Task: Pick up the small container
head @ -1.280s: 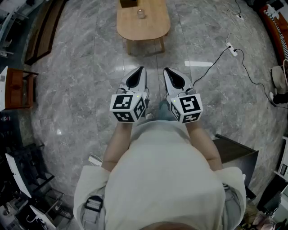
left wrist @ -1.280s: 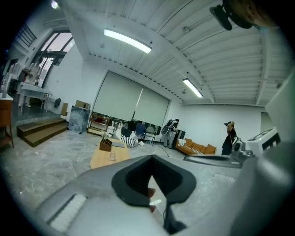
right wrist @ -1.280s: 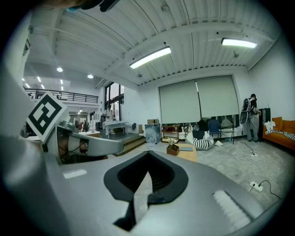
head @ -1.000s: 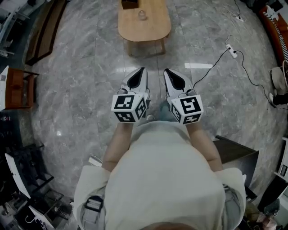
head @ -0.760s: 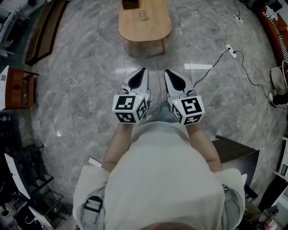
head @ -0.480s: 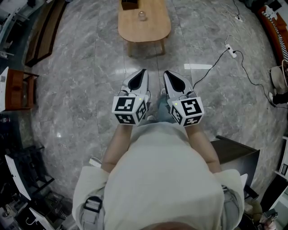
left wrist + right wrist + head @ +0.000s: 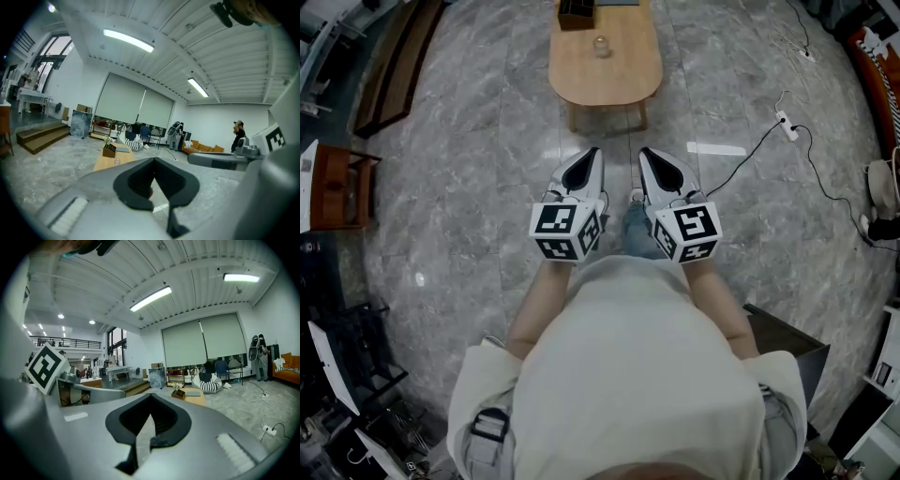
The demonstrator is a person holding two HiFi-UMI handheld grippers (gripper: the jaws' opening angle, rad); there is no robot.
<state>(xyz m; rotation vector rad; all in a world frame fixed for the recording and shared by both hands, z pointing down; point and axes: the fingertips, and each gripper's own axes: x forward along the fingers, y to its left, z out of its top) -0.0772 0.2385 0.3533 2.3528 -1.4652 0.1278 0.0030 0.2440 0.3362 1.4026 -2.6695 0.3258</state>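
The small container (image 7: 601, 44), a clear glass jar, stands on a light wooden oval table (image 7: 609, 80) at the top of the head view, next to a dark box (image 7: 575, 11). My left gripper (image 7: 593, 153) and right gripper (image 7: 644, 152) are held side by side above the floor, short of the table, both pointing at it. Both are shut with nothing between the jaws. In the left gripper view the jar (image 7: 117, 161) shows just left of the shut left gripper (image 7: 153, 160). The right gripper view shows the shut right gripper (image 7: 151, 395) and the table (image 7: 197, 398), not the jar.
The floor is grey marble. A white strip (image 7: 716, 148) lies on it at the right, beside a power strip (image 7: 786, 119) with a black cable. A red-brown cabinet (image 7: 337, 183) stands at the left, a dark box (image 7: 792, 337) at lower right. People stand at the far wall.
The table and jar have slid lower in the head view, so they are nearer. Both grippers stay shut and side by side, carried forward with the person.
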